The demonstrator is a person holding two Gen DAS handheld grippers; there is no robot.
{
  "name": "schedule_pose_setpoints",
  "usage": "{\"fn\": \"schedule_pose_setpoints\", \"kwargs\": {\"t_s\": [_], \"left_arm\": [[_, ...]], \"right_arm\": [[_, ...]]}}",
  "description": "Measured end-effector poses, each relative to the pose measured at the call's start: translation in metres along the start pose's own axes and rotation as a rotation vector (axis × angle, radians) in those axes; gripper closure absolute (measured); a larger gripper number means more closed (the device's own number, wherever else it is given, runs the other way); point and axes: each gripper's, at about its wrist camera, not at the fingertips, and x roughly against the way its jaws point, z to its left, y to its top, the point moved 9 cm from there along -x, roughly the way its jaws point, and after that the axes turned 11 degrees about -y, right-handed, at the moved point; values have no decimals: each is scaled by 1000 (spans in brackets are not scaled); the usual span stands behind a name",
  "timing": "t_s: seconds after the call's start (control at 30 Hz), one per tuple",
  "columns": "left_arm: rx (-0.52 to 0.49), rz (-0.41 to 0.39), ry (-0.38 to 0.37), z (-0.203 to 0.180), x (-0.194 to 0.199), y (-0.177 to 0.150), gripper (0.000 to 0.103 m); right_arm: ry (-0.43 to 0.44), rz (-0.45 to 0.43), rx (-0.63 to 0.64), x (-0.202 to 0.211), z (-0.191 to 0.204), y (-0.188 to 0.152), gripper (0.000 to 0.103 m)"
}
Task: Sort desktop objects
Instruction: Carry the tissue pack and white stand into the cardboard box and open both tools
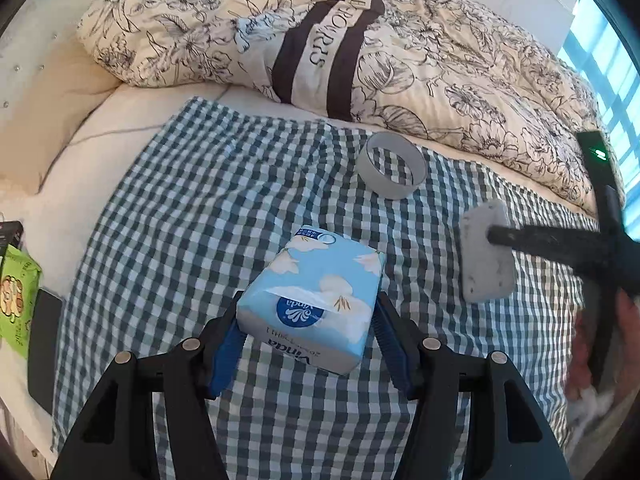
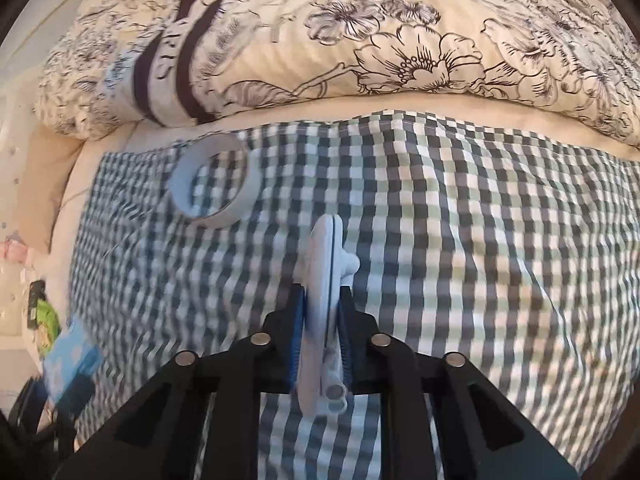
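A light-blue tissue pack [image 1: 320, 280] sits between the blue pads of my left gripper [image 1: 308, 307], which is shut on its two sides just over the checked cloth [image 1: 192, 208]. My right gripper [image 2: 322, 298] is shut on a thin white plate with a small knob [image 2: 324, 256], held edge-on above the cloth. The left wrist view shows the same plate [image 1: 480, 276] flat-on at the right, with a black finger against it and a hand below. A grey-white tape ring [image 1: 392, 166] [image 2: 214, 182] lies on the cloth near the duvet.
A floral duvet [image 1: 440, 60] is heaped along the far side of the bed. A green packet [image 1: 16, 296] and a flat black thing [image 1: 44, 344] lie at the left edge. A bright window [image 1: 616, 92] is at the right.
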Motion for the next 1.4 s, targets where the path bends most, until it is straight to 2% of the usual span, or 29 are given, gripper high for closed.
{"fn": "schedule_pose_setpoints", "kwargs": {"t_s": [0.33, 0.5, 0.63, 0.8, 1.0, 1.23, 1.4], "left_arm": [[-40, -15, 1, -33, 40, 8, 41], [-108, -28, -23, -75, 63, 11, 41], [-172, -30, -78, -127, 73, 14, 41], [-263, -25, -146, -206, 75, 9, 41], [-415, -1, -259, -330, 72, -18, 41], [-585, 44, -398, -473, 62, -70, 41], [-647, 96, -449, -541, 43, -117, 41]], "right_arm": [[14, -27, 3, 74, -10, -44, 90], [36, -63, -37, 120, -33, -55, 90], [34, -111, -75, 158, -63, -61, 90], [9, -144, -184, 195, -127, -74, 90], [-69, -196, -321, 244, -227, -103, 90], [-181, -208, -488, 279, -353, -154, 90], [-226, -179, -575, 279, -421, -194, 90]]}}
